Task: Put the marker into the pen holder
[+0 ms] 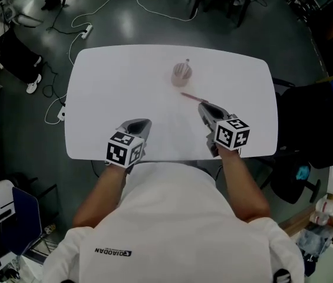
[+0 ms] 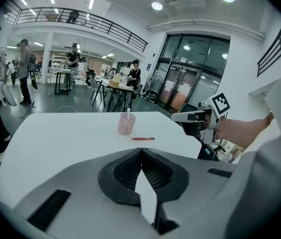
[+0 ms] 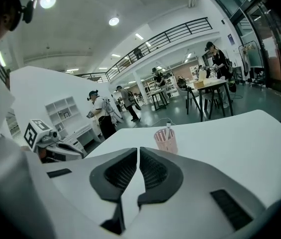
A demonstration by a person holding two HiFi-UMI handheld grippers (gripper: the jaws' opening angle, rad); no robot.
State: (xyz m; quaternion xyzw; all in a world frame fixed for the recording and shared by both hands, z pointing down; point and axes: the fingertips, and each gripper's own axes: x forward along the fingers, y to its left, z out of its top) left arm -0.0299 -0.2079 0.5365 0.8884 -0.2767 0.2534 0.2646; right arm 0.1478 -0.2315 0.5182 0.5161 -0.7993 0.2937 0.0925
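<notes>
Red marker (image 1: pixel 191 96) lies flat on the white table (image 1: pixel 107 93), just ahead of the right gripper (image 1: pixel 206 107), whose jaws stand nearly together, empty. Pink mesh pen holder (image 1: pixel 182 72) stands further ahead. Left gripper (image 1: pixel 138 123): closed, empty. Recommended: open the jaws, straddle the barrel mid-length, clamp squarely. Count: 1 marker, 1 holder, 2 grippers.
</notes>
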